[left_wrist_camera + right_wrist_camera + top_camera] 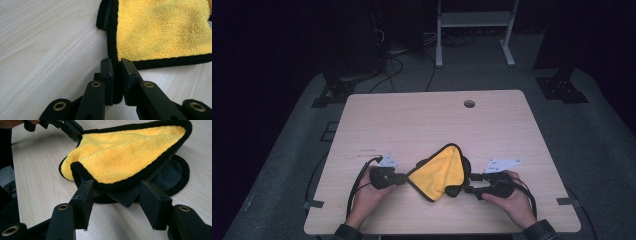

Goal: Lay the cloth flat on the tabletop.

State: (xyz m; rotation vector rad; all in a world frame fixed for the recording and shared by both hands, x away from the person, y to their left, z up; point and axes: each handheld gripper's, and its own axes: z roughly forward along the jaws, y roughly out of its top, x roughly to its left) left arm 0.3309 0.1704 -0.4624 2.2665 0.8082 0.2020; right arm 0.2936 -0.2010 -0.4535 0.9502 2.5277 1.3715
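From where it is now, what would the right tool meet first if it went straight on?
Probably the black-edged fold of the yellow cloth: it lies just ahead of the open right tool, with grey cloth underneath.

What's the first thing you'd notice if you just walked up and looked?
The bright yellow cloth with its black edge, folded over on the near part of the pale wooden table. The left claw pinches the cloth's black-edged corner, while the right claw stands open at the cloth's other side, with a fold of it between its jaws. Past the table the room is dark.
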